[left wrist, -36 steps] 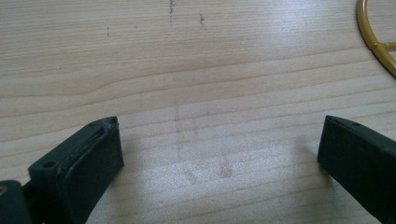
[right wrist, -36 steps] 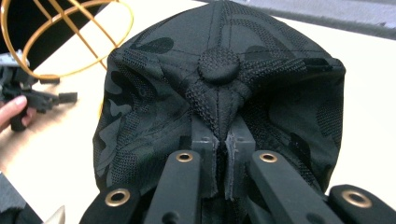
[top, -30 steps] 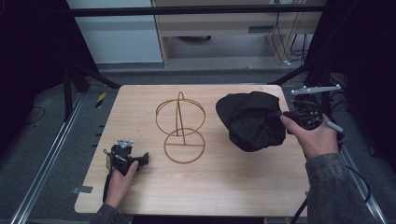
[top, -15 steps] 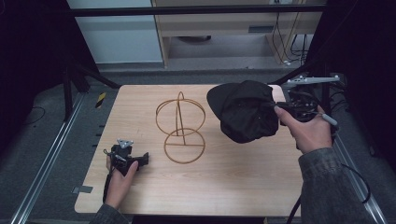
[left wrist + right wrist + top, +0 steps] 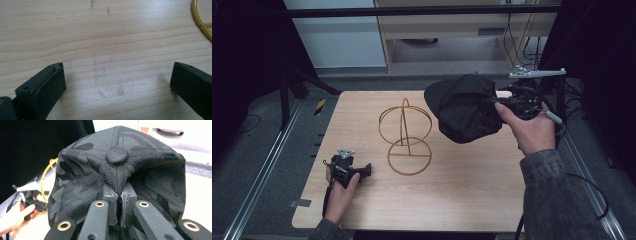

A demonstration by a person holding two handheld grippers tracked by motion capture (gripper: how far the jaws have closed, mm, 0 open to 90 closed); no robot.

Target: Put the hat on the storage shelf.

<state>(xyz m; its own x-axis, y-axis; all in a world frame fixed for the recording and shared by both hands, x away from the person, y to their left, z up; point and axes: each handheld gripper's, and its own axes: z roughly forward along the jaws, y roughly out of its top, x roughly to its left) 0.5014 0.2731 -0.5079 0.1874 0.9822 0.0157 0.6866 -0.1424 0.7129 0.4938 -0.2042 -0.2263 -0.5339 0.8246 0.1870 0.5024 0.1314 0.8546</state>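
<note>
A black camouflage-pattern cap hangs in the air over the right part of the wooden table, its crown facing the stand. My right gripper is shut on the cap's fabric; in the right gripper view the jaws pinch a fold just under the cap's top button. A gold wire stand, an upright ring on a round base, sits mid-table to the left of the cap. My left gripper rests near the front left, open over bare wood, with the stand's base beyond it.
Metal frame rails run along the table's left side. A pale cabinet and a shelf with cables stand behind the table. A black-and-yellow strip lies off the far left corner.
The right gripper has risen with the cap, lifting it off the table and carrying it a little left toward the stand. The left gripper has stayed put.
</note>
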